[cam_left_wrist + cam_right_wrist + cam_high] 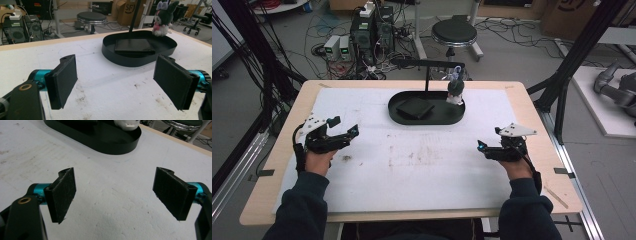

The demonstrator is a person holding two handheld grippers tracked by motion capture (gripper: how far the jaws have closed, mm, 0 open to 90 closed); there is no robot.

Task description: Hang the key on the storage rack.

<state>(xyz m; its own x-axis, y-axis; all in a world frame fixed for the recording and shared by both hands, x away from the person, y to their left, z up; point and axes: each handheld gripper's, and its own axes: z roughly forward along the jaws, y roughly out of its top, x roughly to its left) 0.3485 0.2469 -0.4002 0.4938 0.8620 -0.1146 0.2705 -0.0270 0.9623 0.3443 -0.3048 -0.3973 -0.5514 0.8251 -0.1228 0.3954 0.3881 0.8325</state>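
Right now both tools are open and hold nothing. The left tool [343, 126] waits near the left edge of the worktop [422, 165], and the right tool [488, 139] waits near the right edge. The little plush toy [455, 86] hangs from a stand, just over the right end of the black tray [397, 116] by the far edge. Probably both tools rest back so either can reach it.

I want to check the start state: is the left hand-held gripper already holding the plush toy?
No, the left hand-held gripper is open and empty, and the plush toy sits far off.
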